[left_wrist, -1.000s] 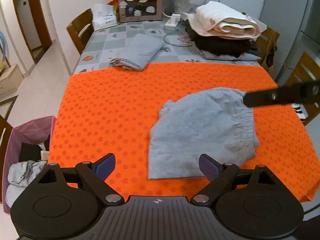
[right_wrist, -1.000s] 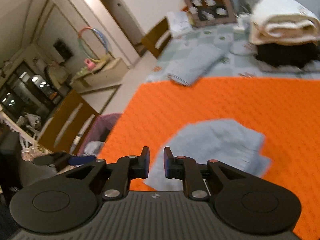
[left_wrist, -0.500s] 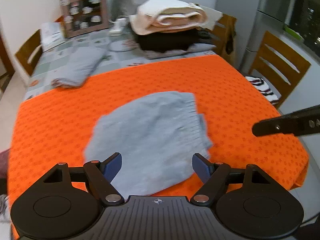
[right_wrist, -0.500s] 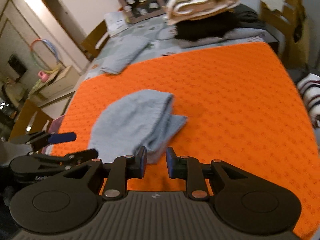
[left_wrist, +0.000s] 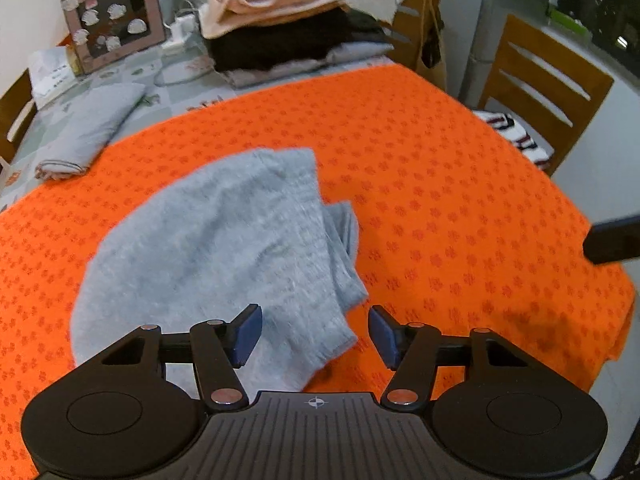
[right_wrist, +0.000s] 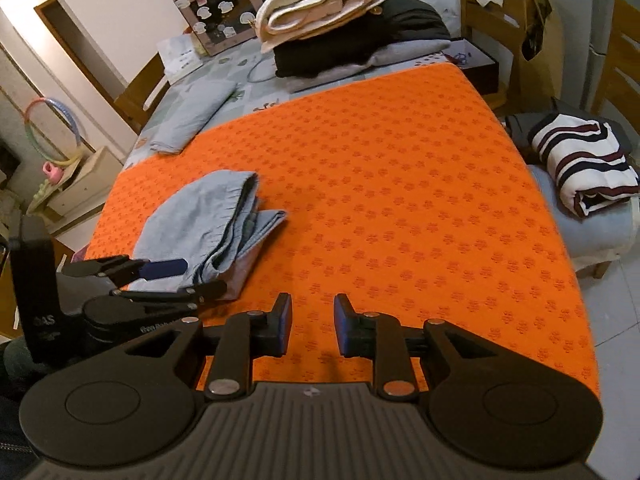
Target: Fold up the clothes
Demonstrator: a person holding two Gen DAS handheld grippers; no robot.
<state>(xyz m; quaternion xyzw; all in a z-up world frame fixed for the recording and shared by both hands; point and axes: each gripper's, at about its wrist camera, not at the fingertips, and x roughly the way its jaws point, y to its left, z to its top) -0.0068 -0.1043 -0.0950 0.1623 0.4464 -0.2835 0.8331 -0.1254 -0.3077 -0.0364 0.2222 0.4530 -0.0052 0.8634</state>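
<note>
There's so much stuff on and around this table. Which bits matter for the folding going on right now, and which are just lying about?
Part of the job:
- grey garment, partly folded
- orange mat beneath it
- left tool, open at the garment's near edge
- right tool, open, holding nothing

Just lying about:
- stack of folded clothes
- folded grey cloth
- pink box
- striped garment
</note>
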